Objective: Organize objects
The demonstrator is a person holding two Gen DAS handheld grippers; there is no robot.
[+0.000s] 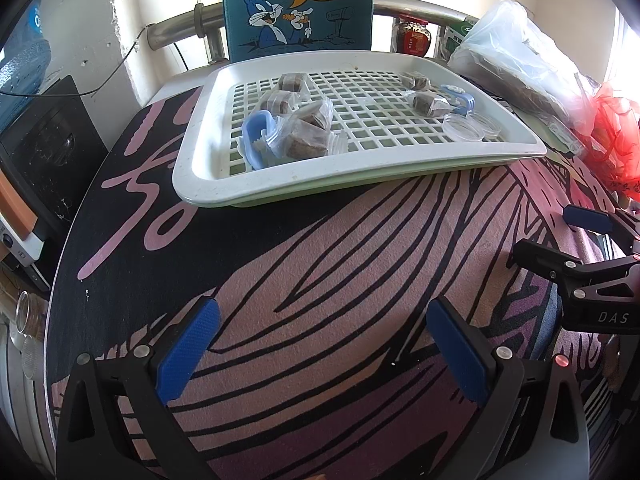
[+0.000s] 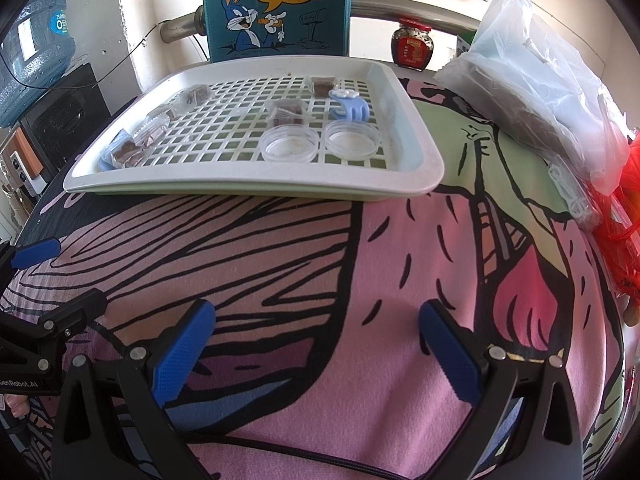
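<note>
A white slotted tray [image 1: 208, 184] [image 2: 256, 190] lies at the far side of the table. On it are several wrapped brown snack blocks [image 1: 308, 136] [image 2: 286, 114], two light blue hair claw clips [image 1: 256, 136] [image 2: 348, 106] and two clear round dishes [image 1: 472, 126] [image 2: 290, 144]. My left gripper [image 1: 320, 344] is open and empty over the cloth, well short of the tray. My right gripper [image 2: 316, 344] is open and empty too, also short of the tray; it shows at the right edge of the left wrist view [image 1: 560, 240].
A pink and black printed cloth [image 1: 320, 264] covers the table. A blue cartoon box [image 2: 276, 8] stands behind the tray. A clear plastic bag [image 2: 536, 80], a red net bag [image 2: 628, 200] and a sauce jar [image 2: 412, 48] sit at the right. A water bottle [image 2: 32, 52] stands left.
</note>
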